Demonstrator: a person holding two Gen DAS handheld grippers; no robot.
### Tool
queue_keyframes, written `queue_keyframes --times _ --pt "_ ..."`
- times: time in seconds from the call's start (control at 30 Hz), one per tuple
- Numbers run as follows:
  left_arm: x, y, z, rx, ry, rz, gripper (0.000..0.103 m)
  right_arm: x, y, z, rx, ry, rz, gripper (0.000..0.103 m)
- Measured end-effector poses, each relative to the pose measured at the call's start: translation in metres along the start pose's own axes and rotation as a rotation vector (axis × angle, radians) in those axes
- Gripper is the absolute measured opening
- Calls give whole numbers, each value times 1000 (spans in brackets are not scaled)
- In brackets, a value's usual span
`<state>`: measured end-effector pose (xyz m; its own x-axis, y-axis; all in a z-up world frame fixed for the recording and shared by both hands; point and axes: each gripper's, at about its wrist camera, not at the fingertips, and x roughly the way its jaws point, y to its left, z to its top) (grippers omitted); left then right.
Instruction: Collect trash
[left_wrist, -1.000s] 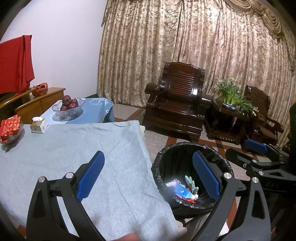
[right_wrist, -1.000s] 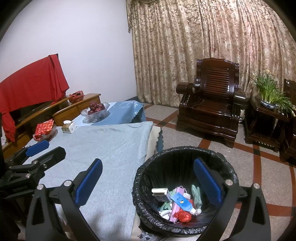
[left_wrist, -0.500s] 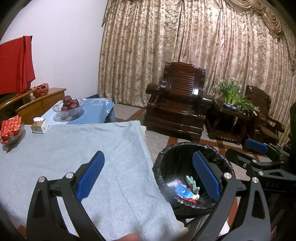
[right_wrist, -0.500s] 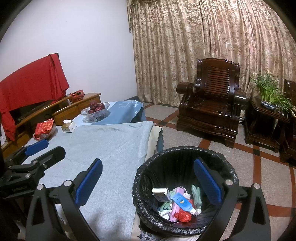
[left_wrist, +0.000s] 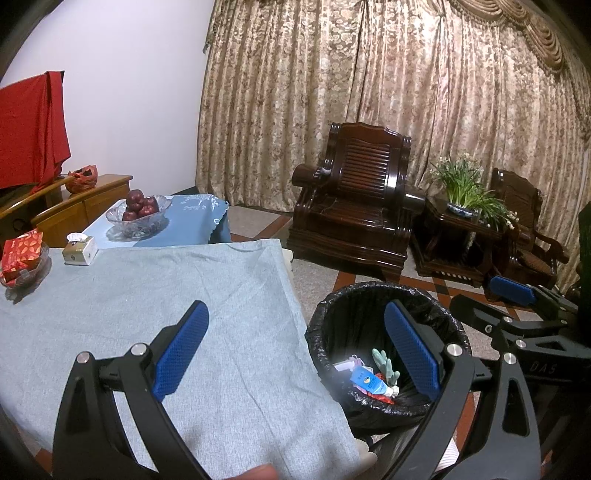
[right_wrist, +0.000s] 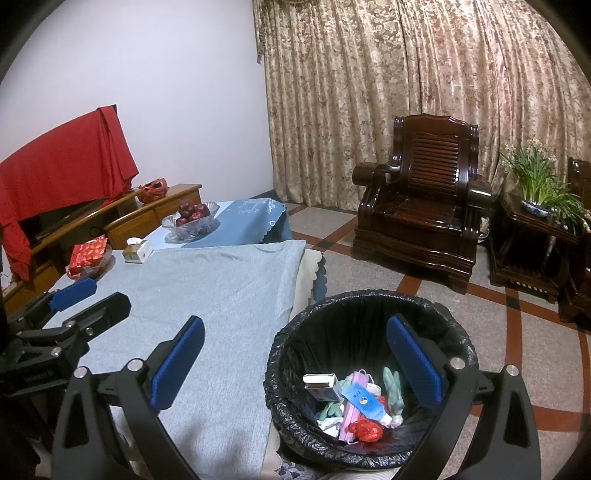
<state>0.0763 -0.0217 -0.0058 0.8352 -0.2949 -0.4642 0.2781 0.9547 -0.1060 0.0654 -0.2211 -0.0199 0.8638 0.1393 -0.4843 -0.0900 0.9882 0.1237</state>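
both claws spread and empty over the desk edge and trash bin

left claw (left_wrist: 295, 349) and right claw (right_wrist: 295, 360) are each spread wide, gripping nothing. the black-lined trash bin (right_wrist: 369, 306) stands on the floor just beside the grey-clothed desk (right_wrist: 229, 288), lower centre-right of the frame, holding a small box, a pink mask, a blue wrapper (right_wrist: 364, 402) and red scraps.

You faced floral gold curtains (right_wrist: 424, 74) across the upper right of the frame, a plain white wall (right_wrist: 147, 74) at upper left, a dark carved armchair (right_wrist: 424, 206) at centre right, and a speckled floor (right_wrist: 369, 273) with red bands.
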Motion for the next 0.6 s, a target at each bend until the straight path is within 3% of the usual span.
queue_keyframes --times 0.6 --pt "-1 1 0 2 1 0 94 0 1 1 0 0 0 97"
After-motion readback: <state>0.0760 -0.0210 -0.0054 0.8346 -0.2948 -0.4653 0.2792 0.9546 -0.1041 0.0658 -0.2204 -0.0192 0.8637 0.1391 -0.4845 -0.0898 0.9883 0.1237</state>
